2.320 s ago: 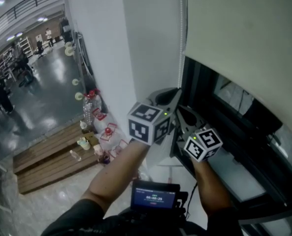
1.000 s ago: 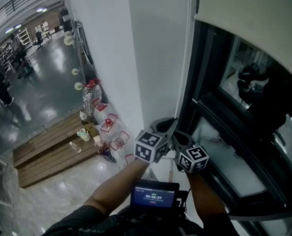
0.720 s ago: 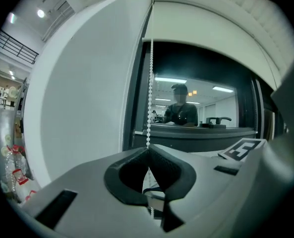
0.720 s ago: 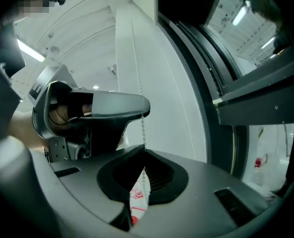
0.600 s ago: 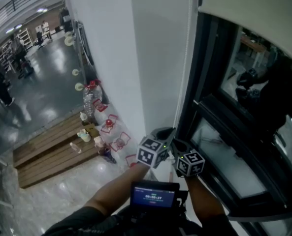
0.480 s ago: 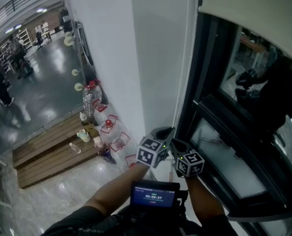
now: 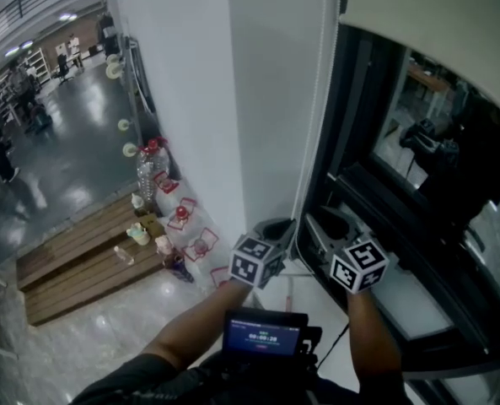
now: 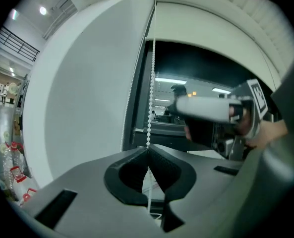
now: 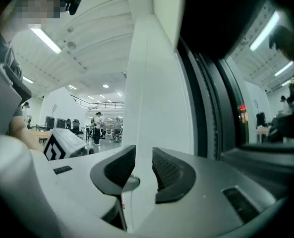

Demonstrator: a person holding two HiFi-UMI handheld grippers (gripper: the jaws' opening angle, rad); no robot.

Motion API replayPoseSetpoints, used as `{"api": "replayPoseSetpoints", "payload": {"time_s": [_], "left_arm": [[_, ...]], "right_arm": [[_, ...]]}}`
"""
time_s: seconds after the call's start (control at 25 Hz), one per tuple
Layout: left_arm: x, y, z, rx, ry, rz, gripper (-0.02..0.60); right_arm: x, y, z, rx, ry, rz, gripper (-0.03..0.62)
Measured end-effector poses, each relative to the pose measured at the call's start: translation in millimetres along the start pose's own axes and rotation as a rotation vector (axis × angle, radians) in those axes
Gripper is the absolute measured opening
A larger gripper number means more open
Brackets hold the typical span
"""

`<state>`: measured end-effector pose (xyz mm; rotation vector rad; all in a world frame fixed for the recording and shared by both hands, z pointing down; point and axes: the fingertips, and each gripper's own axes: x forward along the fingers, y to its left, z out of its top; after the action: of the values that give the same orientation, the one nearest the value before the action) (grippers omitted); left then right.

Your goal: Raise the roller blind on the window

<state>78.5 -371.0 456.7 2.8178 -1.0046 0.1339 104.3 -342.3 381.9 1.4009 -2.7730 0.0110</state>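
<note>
Pinching the bead chain [image 8: 151, 83] in tightly clenched jaws, your left gripper [image 8: 148, 150] holds a strand that runs straight up along the corner where the white wall [image 7: 233, 99] meets the dark window frame [image 7: 344, 142]. Your right gripper [image 9: 143, 170] has just been opening its jaws; they now stand released, with only the wall's edge showing through the gap and no bead between the pads. In the head view it sits just right of the left one, apart from it and in front of the frame's lower rail. The roller blind [image 7: 427, 19] hangs high at the upper right, its bottom edge slanting across the top of the window, so the glass [image 7: 418, 142] below it is uncovered. The chain keeps close to the frame, leaving a narrow slot on that side. To your left the wall ends in a sharp vertical edge, beyond which the floor opens wide, with a wooden platform [image 7: 81, 264] and some bottles [image 7: 151, 171] near the wall's foot.
</note>
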Motion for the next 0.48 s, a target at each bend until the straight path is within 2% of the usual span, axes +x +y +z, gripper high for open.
{"api": "replayPoseSetpoints", "payload": {"time_s": [0.16,0.36,0.4,0.44,0.48], "left_arm": [[-0.5,-5.6,0.8,0.001,-0.002,-0.023,-0.005],[-2.5,-7.7,1.0,0.012,0.004,-0.026,-0.005],[-2.4,-7.1,0.9,0.01,0.005,-0.027,-0.005],[-2.3,-6.6,0.4,0.009,0.005,-0.028,-0.005],[-2.2,-6.4,-0.4,0.009,0.005,-0.029,-0.005]], "right_arm": [[16.0,9.1,59.8,-0.023,-0.085,0.074,0.123],[32.0,16.3,90.1,-0.039,-0.127,0.156,0.116],[34.2,17.3,92.1,-0.038,-0.13,0.161,0.053],[35.8,17.4,92.4,-0.037,-0.132,0.163,0.022],[36.5,16.9,91.8,-0.032,-0.134,0.163,0.017]]}}
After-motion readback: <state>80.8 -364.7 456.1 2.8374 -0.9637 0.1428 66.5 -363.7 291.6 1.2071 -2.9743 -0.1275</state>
